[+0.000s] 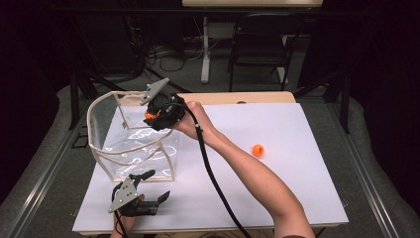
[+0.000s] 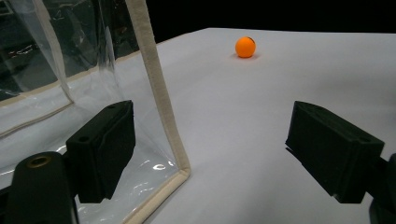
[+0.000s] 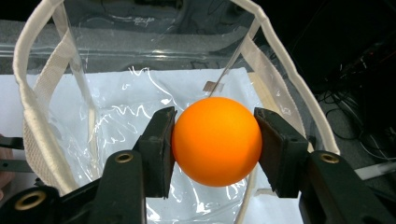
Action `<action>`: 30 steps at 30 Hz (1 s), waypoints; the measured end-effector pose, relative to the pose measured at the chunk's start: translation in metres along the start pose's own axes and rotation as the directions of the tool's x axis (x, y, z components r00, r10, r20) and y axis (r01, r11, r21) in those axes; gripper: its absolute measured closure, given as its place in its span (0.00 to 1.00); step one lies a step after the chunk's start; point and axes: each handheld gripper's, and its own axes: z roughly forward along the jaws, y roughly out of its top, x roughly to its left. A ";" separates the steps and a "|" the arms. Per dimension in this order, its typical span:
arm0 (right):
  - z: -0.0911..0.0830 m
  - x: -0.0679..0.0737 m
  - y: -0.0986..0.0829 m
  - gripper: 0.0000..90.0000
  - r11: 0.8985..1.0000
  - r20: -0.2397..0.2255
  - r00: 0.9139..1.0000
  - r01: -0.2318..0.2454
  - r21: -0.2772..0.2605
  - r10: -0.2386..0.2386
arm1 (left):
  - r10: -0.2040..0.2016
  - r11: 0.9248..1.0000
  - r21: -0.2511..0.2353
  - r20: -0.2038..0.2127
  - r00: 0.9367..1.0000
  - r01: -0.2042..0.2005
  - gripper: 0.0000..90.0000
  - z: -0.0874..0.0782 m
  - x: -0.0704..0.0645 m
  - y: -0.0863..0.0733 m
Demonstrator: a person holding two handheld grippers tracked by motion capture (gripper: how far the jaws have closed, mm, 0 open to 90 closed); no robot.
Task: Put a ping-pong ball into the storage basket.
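Observation:
A clear plastic bag [image 1: 130, 144] with cream fabric trim stands open on the white table. My right gripper [image 1: 151, 115] hangs over its mouth, shut on an orange ball [image 3: 217, 141] [image 1: 149, 115] pinched between both jaws. The bag [image 3: 140, 107] spreads open below that ball. A second orange ball [image 1: 257, 149] [image 2: 245, 46] lies on the table to the right. My left gripper [image 1: 157, 184] [image 2: 210, 147] stands open near the table's front edge, its jaws either side of the bag's [image 2: 161, 102] front corner seam.
The white table top [image 1: 297, 198] has free room to the right and front. A black chair [image 1: 260, 44] and a table leg stand on the floor beyond the far edge. My right gripper's cable [image 1: 213, 178] trails along the forearm.

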 end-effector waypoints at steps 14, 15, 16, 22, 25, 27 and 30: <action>0.005 0.002 0.000 0.56 1.000 -0.016 1.000 -0.005 0.029 0.005 | -0.002 1.000 0.000 0.001 1.000 0.002 0.17 0.000 0.000 0.000; 0.005 0.001 0.000 0.56 0.999 -0.019 1.000 -0.007 0.032 0.007 | 0.000 1.000 0.002 0.001 1.000 0.000 0.17 0.000 0.000 0.000; 0.006 0.001 0.000 0.56 0.999 -0.020 1.000 -0.009 0.034 0.010 | 0.001 1.000 0.001 0.001 1.000 -0.001 0.17 0.000 0.000 0.000; 0.009 0.003 -0.002 0.56 0.999 -0.031 0.999 -0.012 0.053 0.014 | 0.001 1.000 -0.002 0.000 1.000 -0.001 0.17 0.000 0.000 0.000; 0.009 0.003 -0.002 0.56 0.998 -0.034 0.999 -0.014 0.058 0.016 | 0.005 1.000 0.001 0.000 1.000 -0.005 0.17 0.000 0.000 0.000; 0.010 0.003 -0.002 0.56 0.998 -0.036 0.999 -0.015 0.060 0.017 | 0.000 1.000 -0.002 -0.001 1.000 0.000 0.17 0.000 0.000 0.000; 0.010 0.002 -0.003 0.56 0.998 -0.039 0.999 -0.019 0.067 0.022 | 0.000 1.000 -0.003 -0.002 1.000 0.000 0.17 0.000 0.000 0.000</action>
